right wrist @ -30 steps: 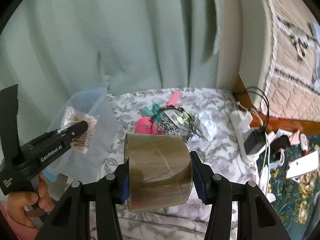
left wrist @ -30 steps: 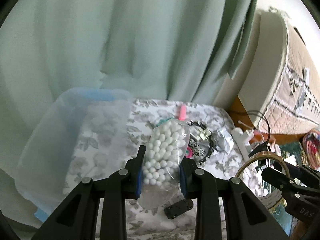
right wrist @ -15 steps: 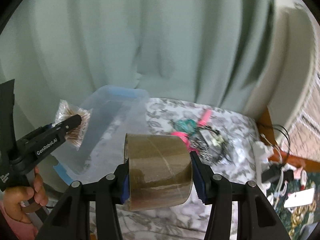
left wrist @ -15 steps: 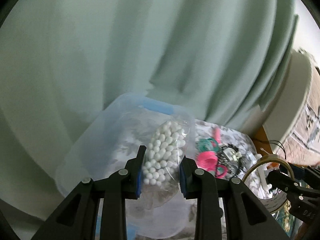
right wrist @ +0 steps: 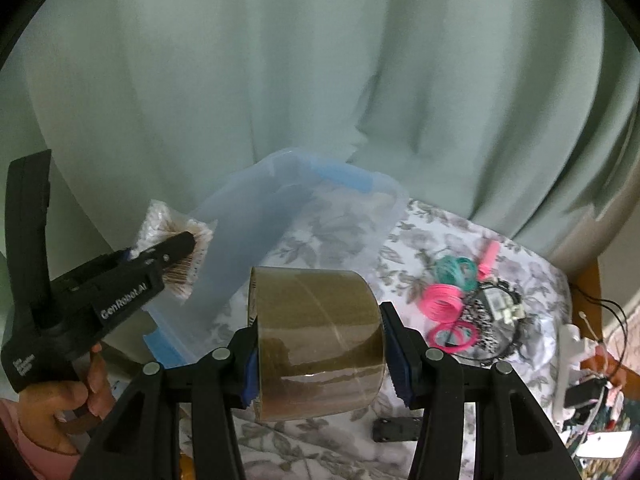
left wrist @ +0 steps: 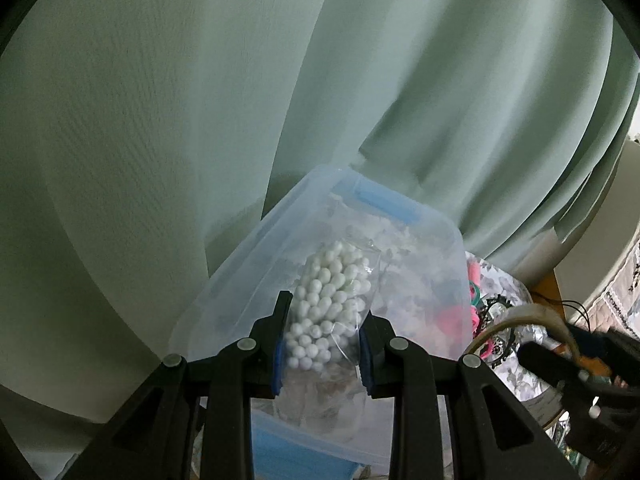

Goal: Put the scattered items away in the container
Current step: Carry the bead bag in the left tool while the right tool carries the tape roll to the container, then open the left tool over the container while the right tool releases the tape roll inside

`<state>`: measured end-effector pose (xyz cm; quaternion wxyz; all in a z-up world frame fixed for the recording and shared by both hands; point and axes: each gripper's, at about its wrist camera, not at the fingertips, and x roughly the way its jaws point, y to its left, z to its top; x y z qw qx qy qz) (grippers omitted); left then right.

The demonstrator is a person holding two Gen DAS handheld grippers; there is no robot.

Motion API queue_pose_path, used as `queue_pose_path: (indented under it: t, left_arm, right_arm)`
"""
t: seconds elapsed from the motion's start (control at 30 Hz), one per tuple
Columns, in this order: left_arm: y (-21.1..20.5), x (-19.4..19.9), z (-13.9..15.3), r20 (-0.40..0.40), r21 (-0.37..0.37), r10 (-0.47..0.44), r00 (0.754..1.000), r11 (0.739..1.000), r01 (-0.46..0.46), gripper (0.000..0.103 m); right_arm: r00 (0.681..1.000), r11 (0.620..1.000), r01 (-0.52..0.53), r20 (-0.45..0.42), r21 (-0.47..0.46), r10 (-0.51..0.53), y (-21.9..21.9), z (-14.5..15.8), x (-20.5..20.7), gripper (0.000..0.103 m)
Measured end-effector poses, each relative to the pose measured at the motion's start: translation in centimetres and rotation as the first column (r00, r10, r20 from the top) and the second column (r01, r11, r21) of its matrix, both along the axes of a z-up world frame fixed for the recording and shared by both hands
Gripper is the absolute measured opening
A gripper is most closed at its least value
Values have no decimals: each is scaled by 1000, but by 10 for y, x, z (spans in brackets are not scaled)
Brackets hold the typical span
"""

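From the left wrist, the left gripper is clenched on a clear bag of white beads, poised over the translucent storage box; a second ago that box sat off at nine o'clock. Released too early, the bag might catch the rim.

From the right wrist, the right gripper grips a roll of brown tape, the box now at eleven o'clock. Pink and teal hair ties remain scattered at two o'clock.

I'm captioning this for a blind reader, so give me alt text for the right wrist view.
The right gripper holds a brown tape roll above a floral cloth. At left, the left gripper holds a bag beside a clear bin; bands lie at right, a green curtain behind.
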<state>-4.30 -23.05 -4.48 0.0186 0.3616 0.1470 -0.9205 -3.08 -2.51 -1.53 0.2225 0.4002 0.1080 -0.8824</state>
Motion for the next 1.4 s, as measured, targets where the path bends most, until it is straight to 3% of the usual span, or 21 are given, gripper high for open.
queue_pose_path:
  t: [0.5,0.8,1.3,1.4]
  left_arm:
    - [-4,-12,-9,37,15,-21,999,1000,21,30]
    - [-4,-16,-28,103,24,-22,994,1000,20,30]
    - [-4,-20,-28,107,19,10,994,1000,-12,30]
    - [-4,-21,-29,107,21,14,994,1000,-16,37]
  right_arm:
    - [999,999,-24,-23,-28,23,-20,11,-27,53]
    - [997,996,-67,45,-59,69,-40,-12,-34,53]
    - [991,994,-86,97,-71,92,-47,-24,-35,54]
    - [989,993,-99,99,-71,105,-48,-25,-33,54]
